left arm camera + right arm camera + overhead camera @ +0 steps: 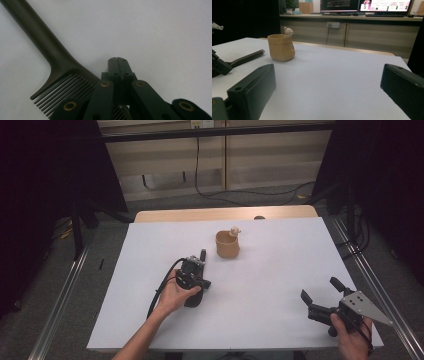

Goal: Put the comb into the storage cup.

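A dark comb [50, 47] lies flat on the white table sheet [280, 270], its handle [202, 255] pointing at the tan cup [227, 246]. My left gripper [195, 261] rests over the comb's toothed end. Its jaws [117, 60] are pressed together, shut, with nothing between the tips, and the comb's back runs under the linkage. The cup [281, 48] stands upright with a small pale figure [288, 31] on its rim. My right gripper [319, 289] is held at the near right edge, open and empty [328, 72], facing the cup and the comb's handle [247, 58].
The sheet covers a wooden table whose bare strip [225, 214] shows at the back. Metal rails [375, 285] run along both sides of the table. A black cable [250, 195] trails on the floor behind, and a cabinet with monitors [367, 5] stands beyond.
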